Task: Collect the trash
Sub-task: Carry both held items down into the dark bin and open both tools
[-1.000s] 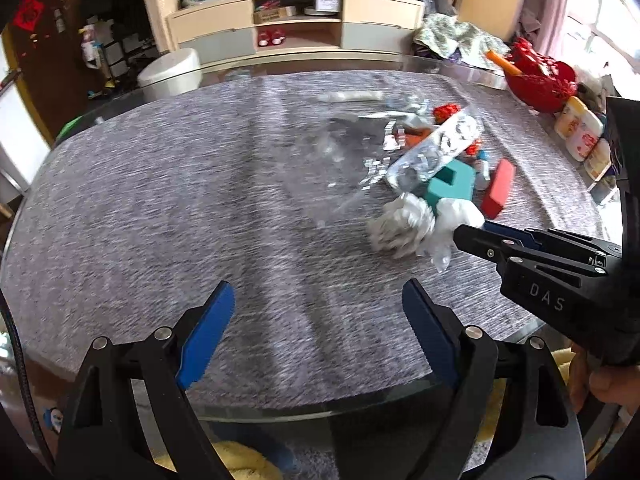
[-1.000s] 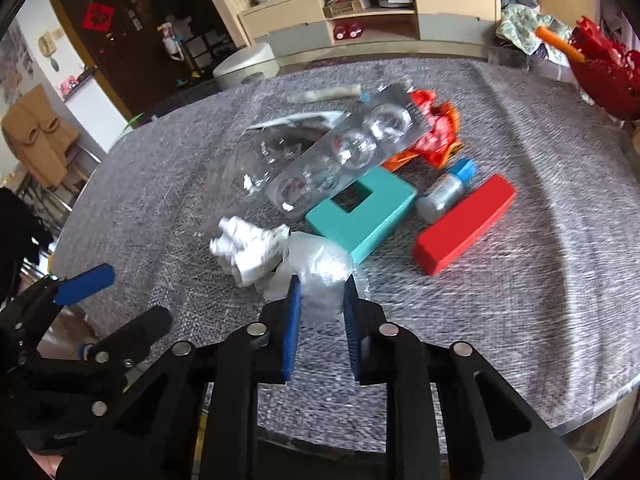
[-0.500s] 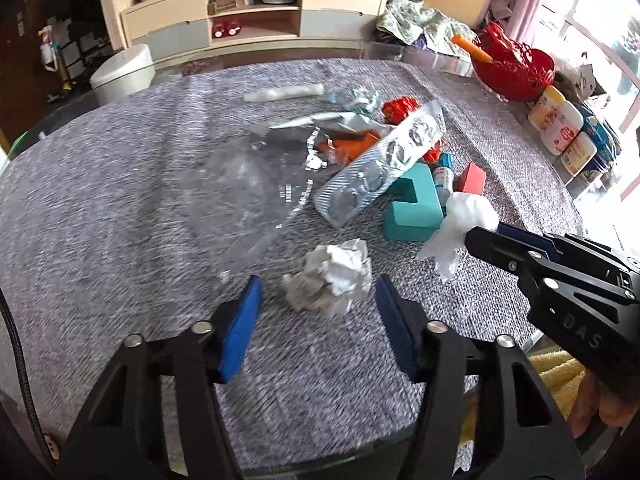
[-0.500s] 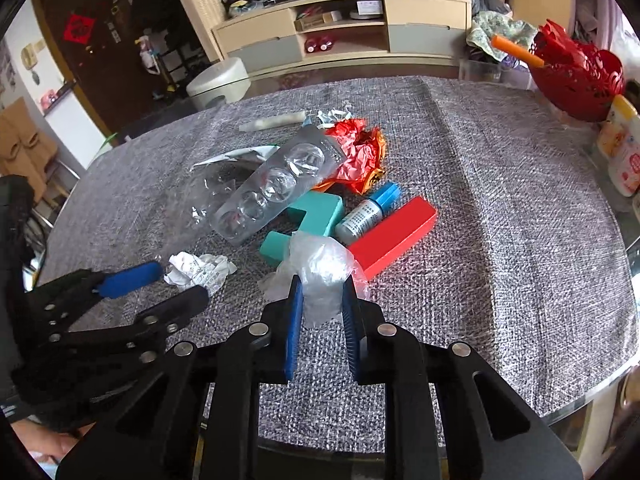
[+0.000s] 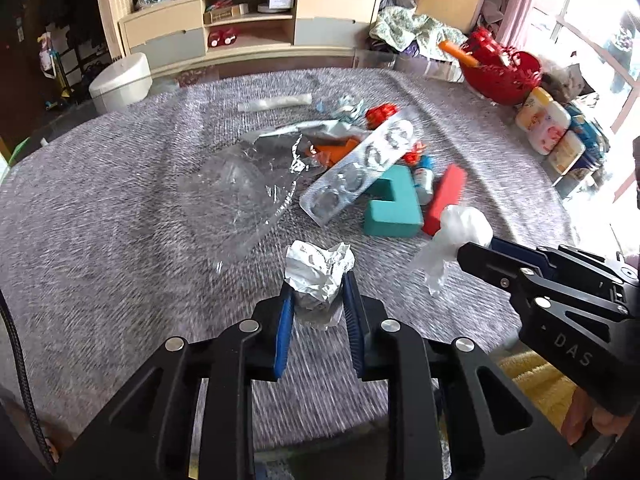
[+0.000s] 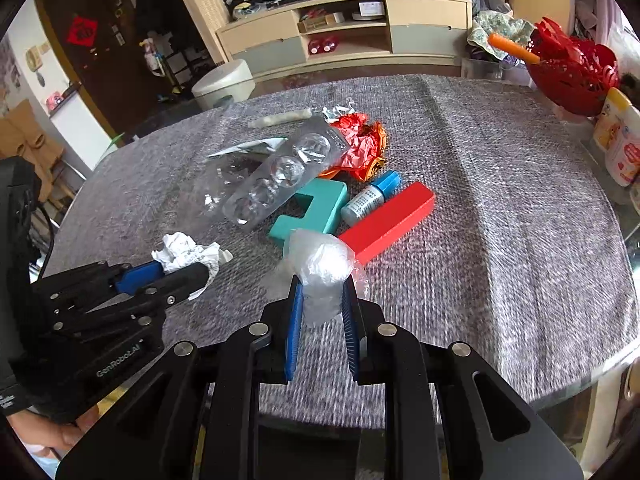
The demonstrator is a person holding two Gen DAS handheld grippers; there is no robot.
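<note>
In the left wrist view, the left hand-held gripper (image 5: 316, 300) at bottom centre was closing its blue pads on a crumpled paper ball (image 5: 318, 270) lying on the grey table (image 5: 120, 220). At right, the right hand-held gripper (image 5: 466, 252) held a plastic wad (image 5: 456, 240). A clear blister tray (image 5: 360, 168) lay at centre.

In the right wrist view, the right hand-held gripper (image 6: 322, 300) at bottom centre was clamped on the plastic wad (image 6: 324, 268). At left, the left hand-held gripper (image 6: 180, 274) pinched the crumpled paper ball (image 6: 186, 250). A teal block (image 6: 316, 208), a small bottle (image 6: 370, 198) and a red block (image 6: 390, 220) lay beyond.
</note>
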